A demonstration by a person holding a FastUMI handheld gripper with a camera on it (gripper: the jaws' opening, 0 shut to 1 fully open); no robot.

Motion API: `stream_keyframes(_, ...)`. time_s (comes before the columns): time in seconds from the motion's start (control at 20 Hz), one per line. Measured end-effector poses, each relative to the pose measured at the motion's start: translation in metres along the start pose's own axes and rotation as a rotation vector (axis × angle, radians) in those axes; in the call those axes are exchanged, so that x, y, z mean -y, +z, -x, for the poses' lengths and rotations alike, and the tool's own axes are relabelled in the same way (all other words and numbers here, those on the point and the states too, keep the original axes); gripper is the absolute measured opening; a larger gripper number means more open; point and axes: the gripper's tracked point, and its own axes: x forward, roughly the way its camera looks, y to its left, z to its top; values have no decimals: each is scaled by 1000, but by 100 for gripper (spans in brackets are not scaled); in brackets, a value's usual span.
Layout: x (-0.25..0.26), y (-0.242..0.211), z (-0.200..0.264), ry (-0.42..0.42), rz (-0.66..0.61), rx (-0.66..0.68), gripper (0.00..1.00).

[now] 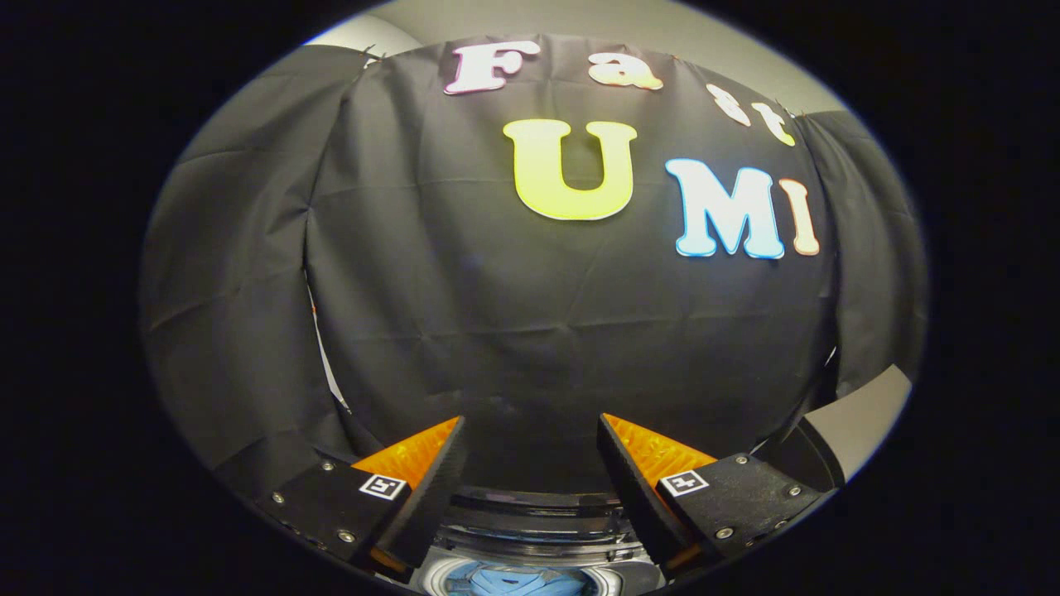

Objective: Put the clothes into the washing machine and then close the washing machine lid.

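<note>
fingers [447, 463] spread, empty — blue clothes [517, 581] in washing machine [530, 530].

Showing blue clothes [517, 582] inside the pale grey, white-rimmed washing machine [530, 530] low between the spread fingers of the gripper [530, 430], nothing held. Carrying small black-and-white square markers [383, 486] on the black finger mounts. Hanging plain black, creased: the booth wall cloth [497, 331]. Peeking grey-beige above: a wall strip [580, 21].
</note>
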Motion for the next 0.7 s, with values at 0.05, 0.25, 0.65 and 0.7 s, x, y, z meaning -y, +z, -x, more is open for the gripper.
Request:
stream_keyframes(0.05, 1, -4, -6, -8, 9, -24, 96)
stream_keyframes(0.25, 5, -32, -18, -43, 38, -129, 96)
stream_keyframes(0.65, -2, -40, -2, -17, -33, -153, 97)
stream_keyframes(0.7, -2, -41, 2, -16, -33, -145, 97)
